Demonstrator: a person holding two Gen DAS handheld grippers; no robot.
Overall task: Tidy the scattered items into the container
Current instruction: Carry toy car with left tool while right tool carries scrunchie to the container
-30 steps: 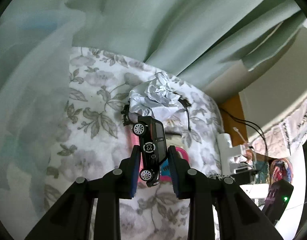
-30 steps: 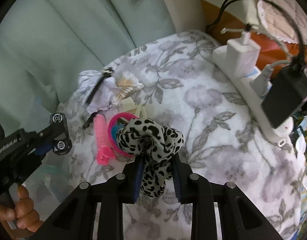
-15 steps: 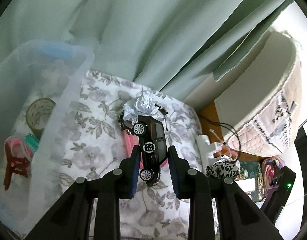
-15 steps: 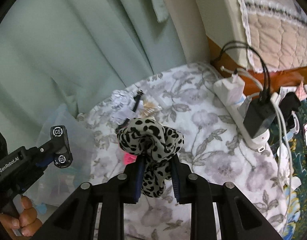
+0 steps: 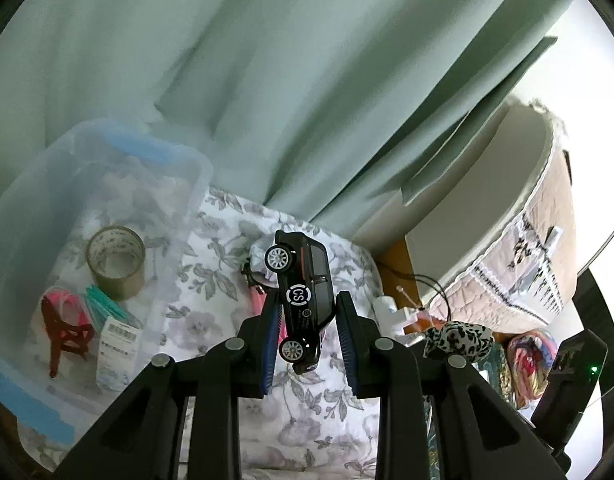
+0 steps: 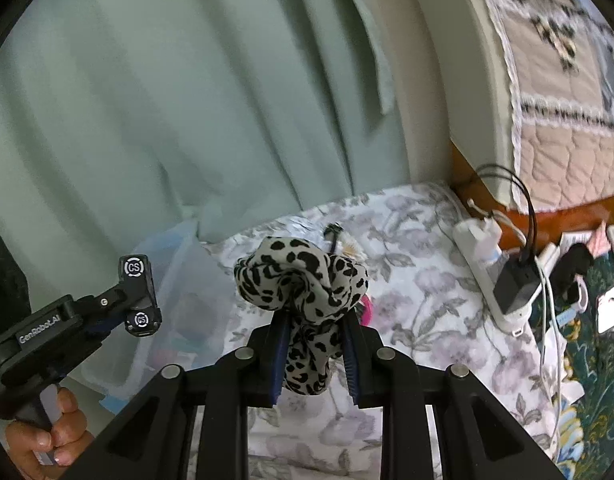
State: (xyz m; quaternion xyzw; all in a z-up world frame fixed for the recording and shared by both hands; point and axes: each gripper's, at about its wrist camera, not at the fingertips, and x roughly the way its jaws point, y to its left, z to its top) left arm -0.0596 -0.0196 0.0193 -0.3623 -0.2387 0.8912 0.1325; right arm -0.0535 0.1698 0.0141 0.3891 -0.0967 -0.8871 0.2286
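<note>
Left gripper (image 5: 307, 330) pinches a small black toy car (image 5: 303, 300), nose down, above the floral cloth. Right gripper (image 6: 313, 350) clamps a leopard-print fabric scrunchie (image 6: 303, 280). Clear plastic bin with blue rim (image 5: 195, 168) sits left. Advice: carry each load over the rim, lower inside, then release; car first, being nearer.

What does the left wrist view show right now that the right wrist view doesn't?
Only the left wrist view shows inside the clear container: a tape roll, a red toy chair and a labelled packet. It also shows the left gripper shut on the toy car.

Only the right wrist view shows the person's hand and the right gripper shut on the leopard scrunchie.

Both show the floral cloth, curtain and power strip.
</note>
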